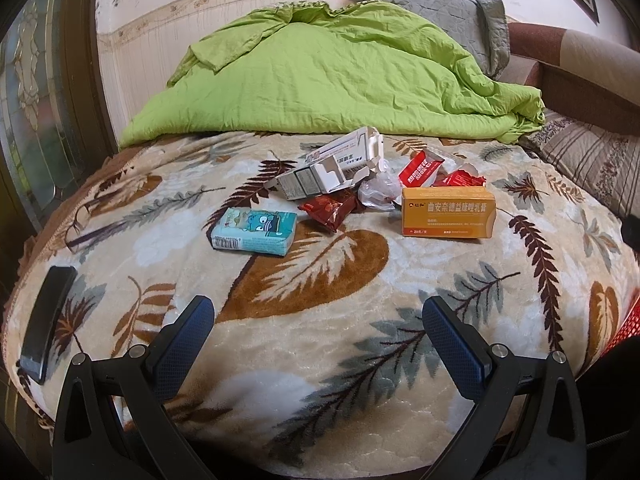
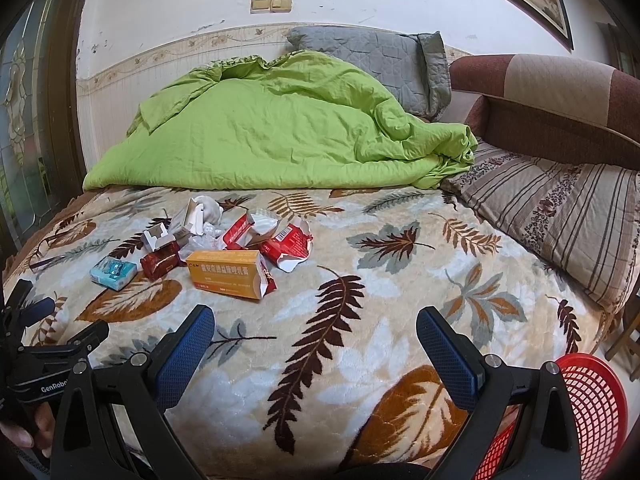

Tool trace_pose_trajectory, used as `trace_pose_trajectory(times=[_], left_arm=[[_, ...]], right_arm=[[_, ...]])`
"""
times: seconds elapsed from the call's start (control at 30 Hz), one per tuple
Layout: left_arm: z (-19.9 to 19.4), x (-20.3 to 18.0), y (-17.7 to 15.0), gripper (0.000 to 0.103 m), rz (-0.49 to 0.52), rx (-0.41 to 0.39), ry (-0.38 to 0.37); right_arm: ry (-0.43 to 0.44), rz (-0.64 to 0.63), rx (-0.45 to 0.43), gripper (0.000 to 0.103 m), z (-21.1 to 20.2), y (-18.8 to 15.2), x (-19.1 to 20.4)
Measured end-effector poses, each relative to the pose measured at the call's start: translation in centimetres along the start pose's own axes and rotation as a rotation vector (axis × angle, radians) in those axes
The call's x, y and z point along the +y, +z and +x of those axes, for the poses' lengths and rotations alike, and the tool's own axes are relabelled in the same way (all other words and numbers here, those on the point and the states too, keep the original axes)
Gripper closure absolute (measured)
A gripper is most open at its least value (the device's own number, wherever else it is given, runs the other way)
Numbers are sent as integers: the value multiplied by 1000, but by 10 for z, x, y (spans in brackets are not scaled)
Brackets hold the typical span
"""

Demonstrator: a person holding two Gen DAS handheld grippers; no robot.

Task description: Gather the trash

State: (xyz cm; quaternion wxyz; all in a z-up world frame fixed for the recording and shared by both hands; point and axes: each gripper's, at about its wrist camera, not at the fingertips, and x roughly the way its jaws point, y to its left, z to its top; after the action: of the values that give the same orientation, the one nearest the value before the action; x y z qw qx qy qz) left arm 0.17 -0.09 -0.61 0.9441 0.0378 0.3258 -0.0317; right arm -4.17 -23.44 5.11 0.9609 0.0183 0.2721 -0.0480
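A small pile of trash lies on the leaf-patterned blanket (image 1: pixel 320 360). It holds an orange medicine box (image 1: pixel 447 216) (image 2: pixel 224 274), a teal tissue pack (image 1: pixel 254 231) (image 2: pixel 113 273), a dark red wrapper (image 1: pixel 329 209) (image 2: pixel 160 263), torn white cartons (image 1: pixel 320 174) (image 2: pixel 188 222), red torn packets (image 1: pixel 424 170) (image 2: pixel 280 240) and crumpled clear plastic (image 1: pixel 376 194). My left gripper (image 1: pixel 318 320) is open, hovering short of the pile with nothing between its fingers. My right gripper (image 2: pixel 316 330) is open too, nearer the bed's front and right of the pile. The left gripper (image 2: pixel 36 312) also shows at the right wrist view's left edge.
A red mesh basket (image 2: pixel 588 412) (image 1: pixel 624 328) sits at the bed's front right corner. A black phone-like slab (image 1: pixel 48 316) lies at the left edge. A green quilt (image 1: pixel 328 76) is heaped behind the trash, with grey and striped pillows (image 2: pixel 552 216) beyond. A hand (image 2: pixel 28 428) grips the left tool.
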Motion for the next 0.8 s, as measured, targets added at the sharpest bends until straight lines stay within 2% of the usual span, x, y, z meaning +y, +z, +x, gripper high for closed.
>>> trace_pose_trajectory(times=[0.2,0.43,0.63,0.67,0.73,0.8], left_arm=[[1,9,0,0,-65,25,-15],[10,56,26,0,-192,47,-32],[47,90,55,1,-287,91,5],[58,95,59,5,-320,114,6],[75,101,63,15,-363,149,2],[91,104,63,17,-397,185,-5]], right_arm=[[2,0,5,1,2,5,-3],[63,-6,54,1,9,1,4],[279,8,159,3,47,11,21],[314,7,173,3,59,16,27],[331,-3,199,7,80,25,33],[360,-1,223,12,101,34,38]])
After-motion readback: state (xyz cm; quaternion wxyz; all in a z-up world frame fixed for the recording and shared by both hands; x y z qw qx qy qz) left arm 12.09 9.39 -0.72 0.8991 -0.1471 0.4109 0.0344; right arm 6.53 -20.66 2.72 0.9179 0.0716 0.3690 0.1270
